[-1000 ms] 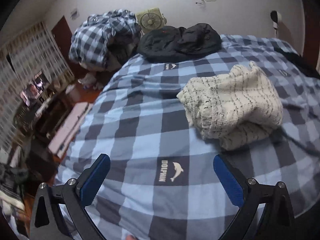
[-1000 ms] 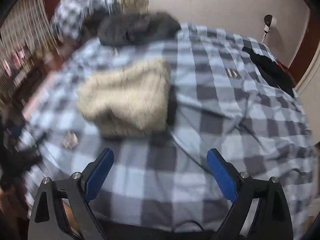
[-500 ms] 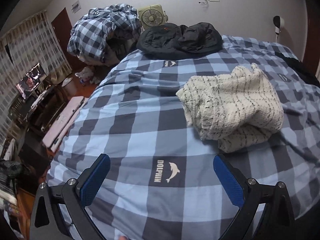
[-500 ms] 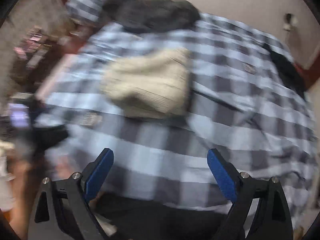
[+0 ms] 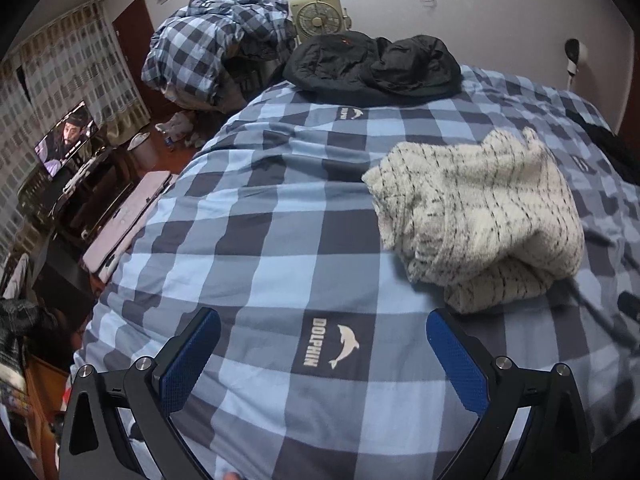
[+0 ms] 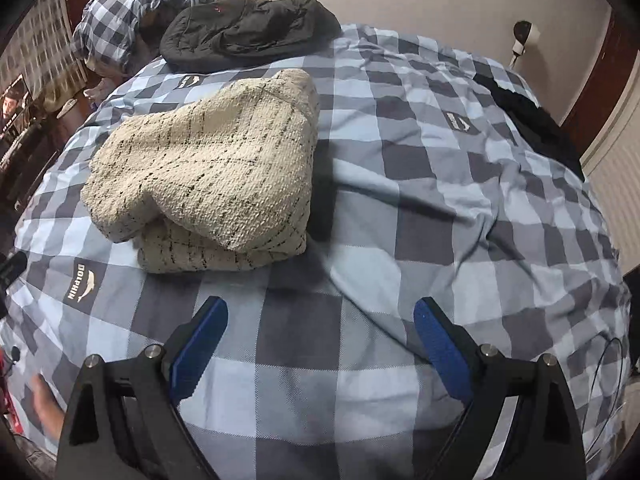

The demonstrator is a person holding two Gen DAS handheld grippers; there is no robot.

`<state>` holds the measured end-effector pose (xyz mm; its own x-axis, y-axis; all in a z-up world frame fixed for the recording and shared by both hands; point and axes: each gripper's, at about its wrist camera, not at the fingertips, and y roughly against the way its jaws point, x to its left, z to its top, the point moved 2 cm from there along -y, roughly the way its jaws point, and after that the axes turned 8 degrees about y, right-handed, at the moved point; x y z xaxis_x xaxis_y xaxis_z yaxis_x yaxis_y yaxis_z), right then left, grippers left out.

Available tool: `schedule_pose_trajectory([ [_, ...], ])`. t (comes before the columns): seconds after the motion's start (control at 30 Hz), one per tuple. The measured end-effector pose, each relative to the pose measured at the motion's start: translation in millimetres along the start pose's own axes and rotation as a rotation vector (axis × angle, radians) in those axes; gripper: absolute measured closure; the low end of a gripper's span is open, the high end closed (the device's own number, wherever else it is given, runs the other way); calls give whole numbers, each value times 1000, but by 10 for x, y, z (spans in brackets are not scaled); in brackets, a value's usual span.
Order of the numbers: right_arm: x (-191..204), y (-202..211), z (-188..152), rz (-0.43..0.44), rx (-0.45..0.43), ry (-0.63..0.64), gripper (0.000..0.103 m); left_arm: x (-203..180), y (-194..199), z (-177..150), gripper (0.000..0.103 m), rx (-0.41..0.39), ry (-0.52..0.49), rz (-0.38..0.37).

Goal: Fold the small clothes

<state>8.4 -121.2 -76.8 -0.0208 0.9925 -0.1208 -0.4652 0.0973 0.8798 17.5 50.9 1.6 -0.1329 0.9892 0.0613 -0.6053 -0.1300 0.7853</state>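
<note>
Your left tool (image 5: 322,354) and right tool (image 6: 320,340) are both released, blue-padded fingers spread wide above the blue-and-grey checked bed cover (image 6: 420,184), grasping nothing. Ahead of both lies the folded cream knitted garment with black flecks (image 6: 208,168), its long axis running from near-left to far-right. Beyond it rests a black padded jacket (image 6: 248,32).

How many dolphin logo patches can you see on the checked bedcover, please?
3. One near the front edge, beside the cream sweater; one by the dark jacket; one toward the right side. The clothes may hide others.
</note>
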Motion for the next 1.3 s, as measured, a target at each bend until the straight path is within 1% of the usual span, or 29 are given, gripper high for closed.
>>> schedule_pose_trajectory([
  [0.17, 31, 0, 12, 70, -33, -9, 11, 16, -3, 18, 0, 0, 19, -5],
  [0.27, 44, 8, 8, 88, -50, -12, 11, -1, 19, 24, 0, -6, 15, -19],
  [0.4, 98, 44, 4, 68, -73, 4, 11, -61, 41, 6, 0, -15, -10, -27],
  [0.63, 113, 32, 5, 69, -63, 10, 11, -125, 81, -3, 0, -31, -37, -31],
  [0.97, 38, 0, -12, 90, -45, -32, 11, -133, 78, -8, 0, -28, -41, -32],
  [1.3, 59, 6, -13, 82, -47, -15, 11, -140, 81, -8, 0, -28, -40, -35],
])
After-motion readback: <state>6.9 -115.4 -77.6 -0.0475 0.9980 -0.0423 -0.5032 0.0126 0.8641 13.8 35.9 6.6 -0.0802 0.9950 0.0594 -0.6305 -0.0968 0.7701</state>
